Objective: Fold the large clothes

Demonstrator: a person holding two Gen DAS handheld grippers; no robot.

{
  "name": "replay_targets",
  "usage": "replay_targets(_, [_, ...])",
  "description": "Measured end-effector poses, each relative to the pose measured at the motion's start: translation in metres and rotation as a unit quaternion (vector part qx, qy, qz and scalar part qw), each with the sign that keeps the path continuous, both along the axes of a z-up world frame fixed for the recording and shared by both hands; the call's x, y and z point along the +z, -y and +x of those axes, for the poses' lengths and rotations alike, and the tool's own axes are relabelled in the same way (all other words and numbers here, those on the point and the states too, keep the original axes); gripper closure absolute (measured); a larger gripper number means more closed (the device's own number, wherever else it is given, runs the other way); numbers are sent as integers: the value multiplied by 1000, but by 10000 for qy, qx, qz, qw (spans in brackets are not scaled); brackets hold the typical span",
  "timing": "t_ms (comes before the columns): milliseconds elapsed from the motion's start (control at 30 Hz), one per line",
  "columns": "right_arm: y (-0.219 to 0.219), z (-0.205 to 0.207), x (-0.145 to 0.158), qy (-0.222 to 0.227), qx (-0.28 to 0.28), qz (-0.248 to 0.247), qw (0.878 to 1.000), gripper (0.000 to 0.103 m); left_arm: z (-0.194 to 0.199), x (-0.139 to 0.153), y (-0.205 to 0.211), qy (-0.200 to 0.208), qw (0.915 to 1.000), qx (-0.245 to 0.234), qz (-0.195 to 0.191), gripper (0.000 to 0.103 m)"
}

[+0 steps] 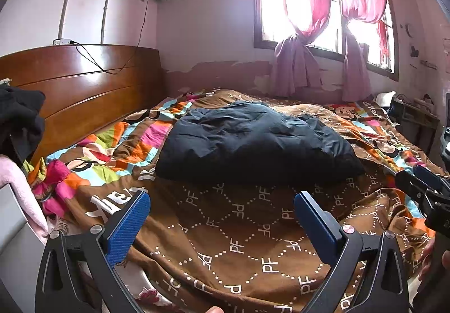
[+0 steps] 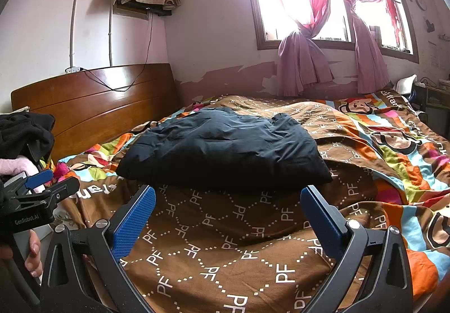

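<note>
A dark navy garment (image 1: 253, 141) lies folded into a thick rectangle in the middle of the bed; it also shows in the right wrist view (image 2: 225, 147). My left gripper (image 1: 222, 206) is open and empty, held over the quilt just in front of the garment's near edge. My right gripper (image 2: 227, 200) is open and empty too, also just short of the near edge. The right gripper shows at the right edge of the left wrist view (image 1: 422, 183). The left gripper shows at the left edge of the right wrist view (image 2: 45, 186).
A brown and multicoloured quilt (image 2: 253, 242) covers the bed. A wooden headboard (image 2: 92, 105) stands at the left. A pile of black and pink clothes (image 2: 22, 138) sits at the near left. Curtained windows (image 2: 309, 3) are behind the bed, and cluttered furniture (image 2: 433, 96) at the far right.
</note>
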State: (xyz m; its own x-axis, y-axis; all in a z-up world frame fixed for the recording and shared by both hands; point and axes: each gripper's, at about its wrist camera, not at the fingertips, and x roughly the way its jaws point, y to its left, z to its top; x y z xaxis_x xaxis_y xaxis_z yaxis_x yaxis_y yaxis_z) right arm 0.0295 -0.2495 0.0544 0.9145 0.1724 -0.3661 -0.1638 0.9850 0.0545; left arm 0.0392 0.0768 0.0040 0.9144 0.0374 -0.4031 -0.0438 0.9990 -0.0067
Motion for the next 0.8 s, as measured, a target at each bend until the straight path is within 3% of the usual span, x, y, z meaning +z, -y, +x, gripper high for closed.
replay_targets(800, [-1,-1,-1,8,-13,8,10000,1,-1,0,1,16,10000,34,48,0])
